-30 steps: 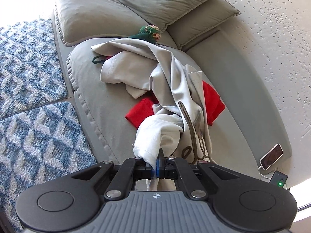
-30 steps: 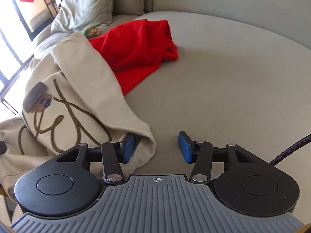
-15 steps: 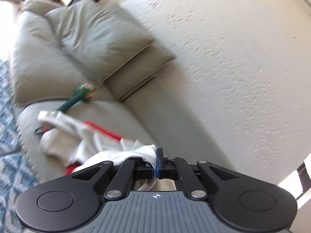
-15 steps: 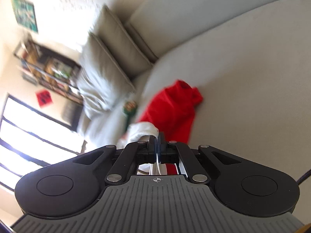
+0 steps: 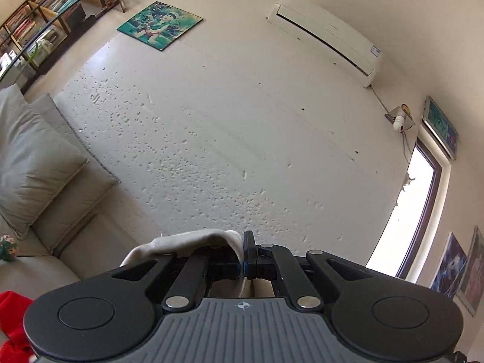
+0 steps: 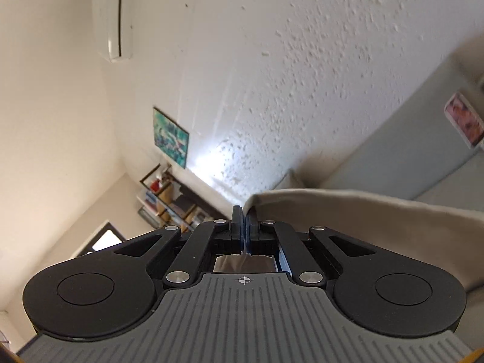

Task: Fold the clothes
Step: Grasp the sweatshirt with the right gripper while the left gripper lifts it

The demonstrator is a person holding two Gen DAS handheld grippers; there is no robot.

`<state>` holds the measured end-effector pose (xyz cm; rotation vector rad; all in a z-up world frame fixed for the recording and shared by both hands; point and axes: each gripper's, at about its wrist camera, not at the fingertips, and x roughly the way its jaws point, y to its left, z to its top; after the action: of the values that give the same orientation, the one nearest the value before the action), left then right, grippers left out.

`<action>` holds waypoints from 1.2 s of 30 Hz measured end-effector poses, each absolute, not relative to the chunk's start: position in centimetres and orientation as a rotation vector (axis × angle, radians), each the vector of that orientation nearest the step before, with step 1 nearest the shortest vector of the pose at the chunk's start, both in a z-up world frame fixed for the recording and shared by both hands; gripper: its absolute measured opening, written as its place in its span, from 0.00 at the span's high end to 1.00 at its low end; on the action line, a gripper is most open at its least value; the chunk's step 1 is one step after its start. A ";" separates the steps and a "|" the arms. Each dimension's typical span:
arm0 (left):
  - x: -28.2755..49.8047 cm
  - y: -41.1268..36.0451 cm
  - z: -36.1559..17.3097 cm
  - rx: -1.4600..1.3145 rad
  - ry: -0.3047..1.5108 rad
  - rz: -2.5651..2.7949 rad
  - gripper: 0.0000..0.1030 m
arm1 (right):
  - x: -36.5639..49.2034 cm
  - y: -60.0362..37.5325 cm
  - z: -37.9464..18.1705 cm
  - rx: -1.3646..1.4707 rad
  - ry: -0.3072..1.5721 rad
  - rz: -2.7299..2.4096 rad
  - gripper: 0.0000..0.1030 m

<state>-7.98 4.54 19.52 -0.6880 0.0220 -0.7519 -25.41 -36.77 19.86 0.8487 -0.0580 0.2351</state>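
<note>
My left gripper [image 5: 243,249] is shut on a fold of the beige garment [image 5: 187,240], which drapes off to the left over its fingers. My right gripper [image 6: 243,222] is shut on another edge of the same beige garment [image 6: 348,211], which stretches away to the right. Both grippers are raised and point at the textured wall, so most of the garment hangs out of sight below. A red garment [image 5: 12,317] shows at the lower left of the left wrist view, on the sofa.
The grey sofa [image 5: 36,260] with its cushions [image 5: 33,163] lies low at the left. A phone [image 6: 464,121] rests on the sofa back. An air conditioner [image 5: 326,34], pictures [image 5: 158,25], a bookshelf [image 5: 45,3] and a window [image 5: 405,211] line the walls.
Both grippers rose and tipped up from the sofa toward the wall, lifting the beige garment. The right gripper, open beside the cloth a second ago, closed on its edge.
</note>
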 end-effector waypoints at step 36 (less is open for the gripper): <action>3.6 -8.2 -3.3 -0.361 0.821 -0.667 1.00 | -18.8 -44.6 2.8 0.766 0.378 -0.353 0.99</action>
<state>3.64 -8.20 -3.27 -0.3607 0.8206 -0.6670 -18.83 -44.60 2.81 0.7662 0.3779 -0.3532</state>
